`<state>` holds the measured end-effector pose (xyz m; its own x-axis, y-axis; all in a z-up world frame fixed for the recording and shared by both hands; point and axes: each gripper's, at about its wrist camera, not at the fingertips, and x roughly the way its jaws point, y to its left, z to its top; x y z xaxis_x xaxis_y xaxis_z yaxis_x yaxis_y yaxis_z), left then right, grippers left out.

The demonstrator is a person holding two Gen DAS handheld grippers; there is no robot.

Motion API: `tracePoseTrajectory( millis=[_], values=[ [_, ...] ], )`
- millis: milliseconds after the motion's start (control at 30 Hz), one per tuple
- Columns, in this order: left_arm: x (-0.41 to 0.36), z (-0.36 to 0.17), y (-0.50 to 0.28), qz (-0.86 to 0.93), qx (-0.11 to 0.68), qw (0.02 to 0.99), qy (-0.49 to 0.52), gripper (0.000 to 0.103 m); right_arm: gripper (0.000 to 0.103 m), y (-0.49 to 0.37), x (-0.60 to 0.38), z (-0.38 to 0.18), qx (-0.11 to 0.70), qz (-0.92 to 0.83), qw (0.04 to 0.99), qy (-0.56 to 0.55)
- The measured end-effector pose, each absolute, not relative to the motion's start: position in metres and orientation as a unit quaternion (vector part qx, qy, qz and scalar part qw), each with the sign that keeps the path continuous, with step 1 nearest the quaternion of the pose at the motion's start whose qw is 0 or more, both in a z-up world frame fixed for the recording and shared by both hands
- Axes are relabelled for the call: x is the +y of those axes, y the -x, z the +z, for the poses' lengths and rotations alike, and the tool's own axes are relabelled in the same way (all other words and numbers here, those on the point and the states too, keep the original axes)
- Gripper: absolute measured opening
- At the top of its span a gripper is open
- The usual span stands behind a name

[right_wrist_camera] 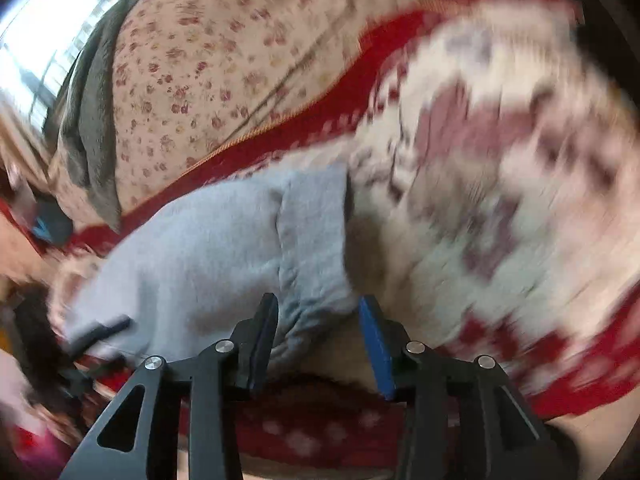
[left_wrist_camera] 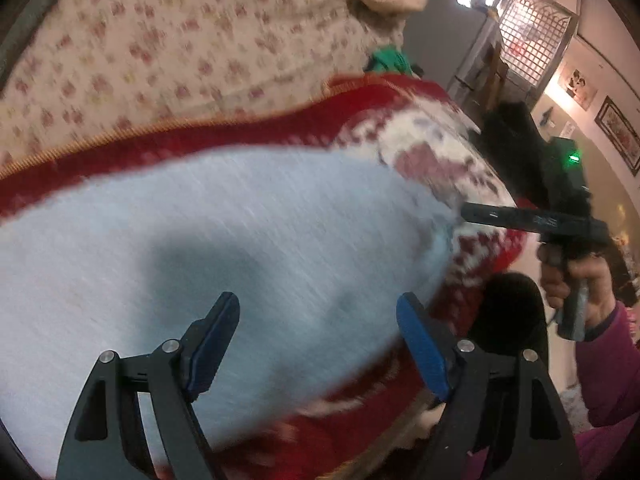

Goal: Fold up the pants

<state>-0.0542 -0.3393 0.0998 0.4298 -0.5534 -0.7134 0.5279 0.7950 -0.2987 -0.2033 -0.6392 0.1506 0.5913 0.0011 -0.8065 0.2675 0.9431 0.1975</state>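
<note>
Lt grey pants (right_wrist_camera: 208, 248), flat on red-white blanket (right_wrist_camera: 500, 208)

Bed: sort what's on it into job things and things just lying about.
Job: pants; left tool; right tool, jaws apart either side of the pants' end.

Lying about: red blanket; floral sheet; green cloth; grey cloth.
</note>
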Motion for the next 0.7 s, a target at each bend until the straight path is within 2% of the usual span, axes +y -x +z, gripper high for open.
tracePoseTrajectory(
  millis=[67, 133, 433, 700],
  values=[
    [-0.329, 0.109, 0.039, -0.305, 0.42, 0.855, 0.015, 0.081, 0.059, 0.19, -0.626, 0.163, 0.434, -0.039, 0.889, -0.14],
    [-0.314, 0.116, 0.015, -0.277, 0.416, 0.866, 0.016, 0.081, 0.063, 0.167, -0.604, 0.169, 0.425, 0.005, 0.897, -0.121],
    [-0.286, 0.106, -0.076, -0.195, 0.423, 0.885, 0.014, 0.081, 0.063, 0.063, -0.509, 0.126, 0.452, 0.075, 0.889, 0.007],
    [-0.291, 0.074, -0.114, -0.177, 0.456, 0.872, -0.006, 0.081, 0.063, 0.041, -0.507, 0.099, 0.47, 0.064, 0.88, 0.023]
  ],
)
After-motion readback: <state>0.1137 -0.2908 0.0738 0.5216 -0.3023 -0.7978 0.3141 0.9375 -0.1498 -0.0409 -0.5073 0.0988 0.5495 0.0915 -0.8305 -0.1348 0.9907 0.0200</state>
